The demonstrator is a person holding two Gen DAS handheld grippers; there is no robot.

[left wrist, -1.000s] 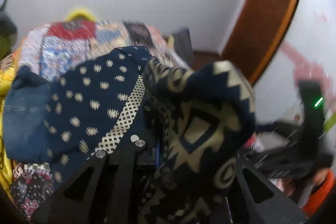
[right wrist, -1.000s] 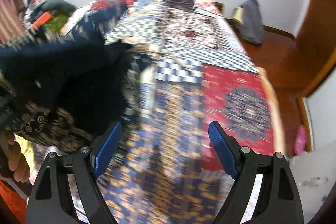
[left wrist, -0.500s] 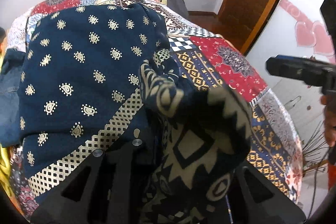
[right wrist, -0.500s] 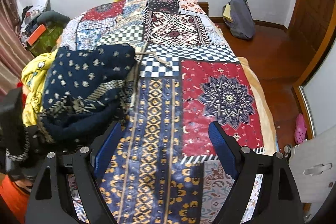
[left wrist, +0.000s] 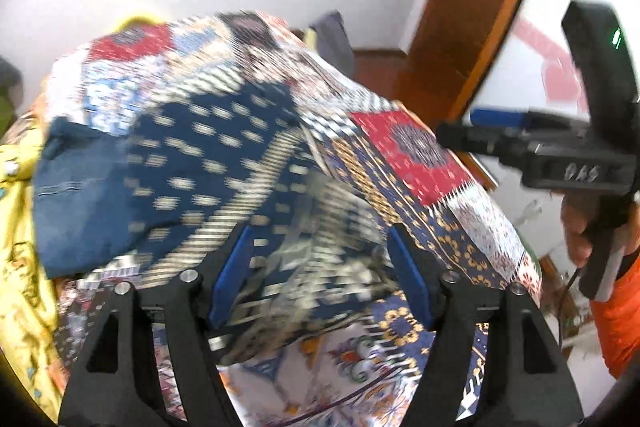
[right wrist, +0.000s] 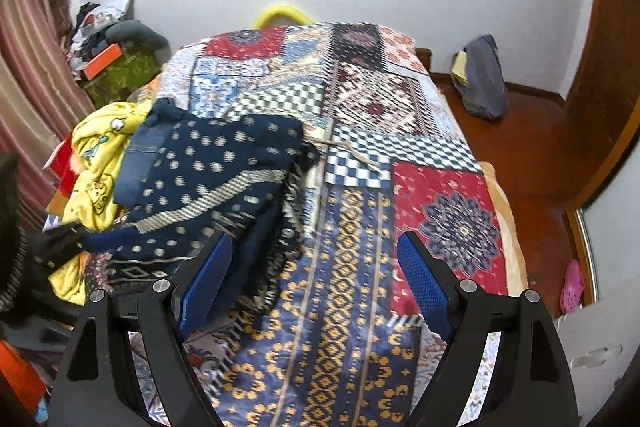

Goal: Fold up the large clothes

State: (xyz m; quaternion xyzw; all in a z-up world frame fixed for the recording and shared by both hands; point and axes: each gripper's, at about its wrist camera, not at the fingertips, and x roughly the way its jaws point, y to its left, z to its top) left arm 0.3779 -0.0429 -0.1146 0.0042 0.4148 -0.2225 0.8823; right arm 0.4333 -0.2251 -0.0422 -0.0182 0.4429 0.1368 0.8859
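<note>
at the bottom of the left wrist view our left hand-held gripper [left wrist: 316,279] has just been opening its jaws; they stand wide, and the blurred edge of the navy patterned garment [left wrist: 208,163] shows between them with no pad pressing on it, so we judge it released. at the bottom of the right wrist view our right hand-held gripper [right wrist: 316,283] is wide open too and holds nothing, with only the bed cover [right wrist: 344,267] behind it.

the navy patterned garment [right wrist: 216,179] lies in a loose heap at centre left of that view, on the left side of the bed and touching the yellow clothes [right wrist: 100,155] beside it. the right half of the bed looks bare.

to fold well, we think we should each take one corner of a single layer, not the bunch, draw the cloth toward the bare side, spread it flat, and keep it apart from the yellow pile. further off, a dark bag [right wrist: 480,79] leans on the far wall.
</note>
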